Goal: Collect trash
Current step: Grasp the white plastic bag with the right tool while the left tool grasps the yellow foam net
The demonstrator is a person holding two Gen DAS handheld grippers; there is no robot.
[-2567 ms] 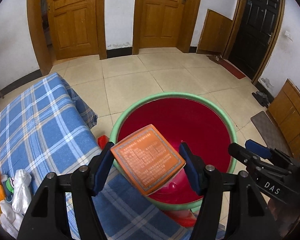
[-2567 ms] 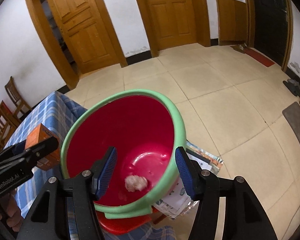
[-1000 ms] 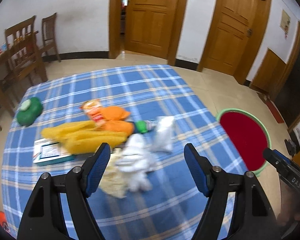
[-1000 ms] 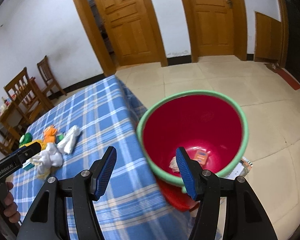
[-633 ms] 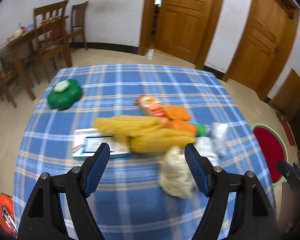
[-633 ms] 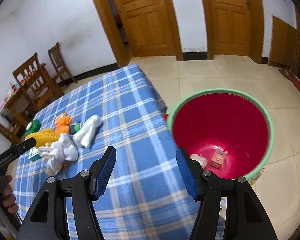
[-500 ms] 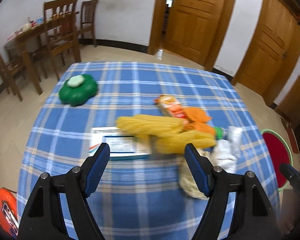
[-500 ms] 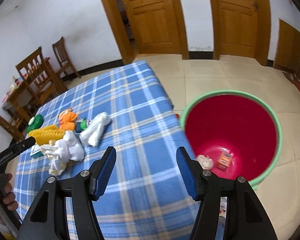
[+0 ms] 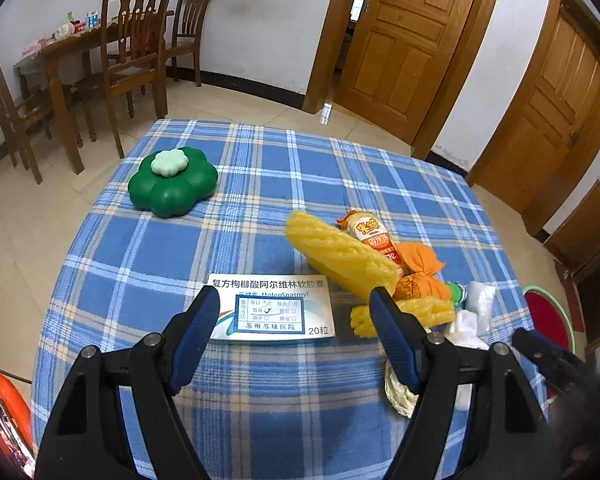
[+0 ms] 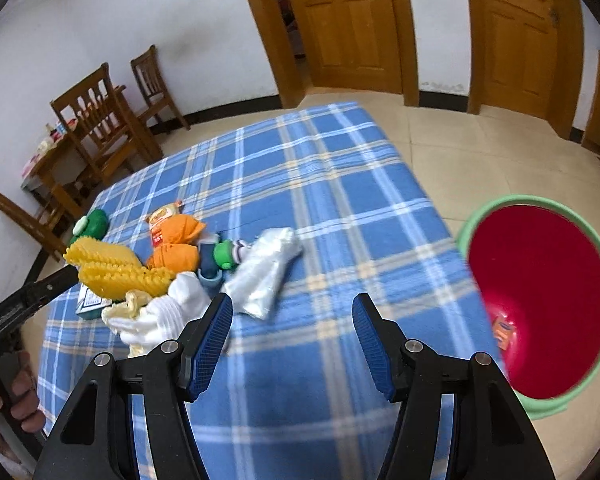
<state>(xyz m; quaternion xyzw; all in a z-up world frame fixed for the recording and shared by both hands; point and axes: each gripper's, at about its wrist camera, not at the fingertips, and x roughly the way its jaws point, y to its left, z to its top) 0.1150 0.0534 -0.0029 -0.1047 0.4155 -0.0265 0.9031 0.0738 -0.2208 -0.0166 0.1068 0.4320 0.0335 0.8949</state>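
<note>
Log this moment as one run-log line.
phase: reaching for next trash | left gripper: open, empty, over medicine box | right gripper: open, empty, above tablecloth | bin: holds orange box

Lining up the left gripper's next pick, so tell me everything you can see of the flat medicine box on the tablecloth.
The medicine box is a thin, flat cardboard carton, white with a blue panel, a teal swoosh, Chinese print and "20" at one corner. It lies face up on the blue plaid tablecloth, closed and uncrushed. The yellow foam netting overlaps its right end. The open left gripper frames it without touching.
</note>
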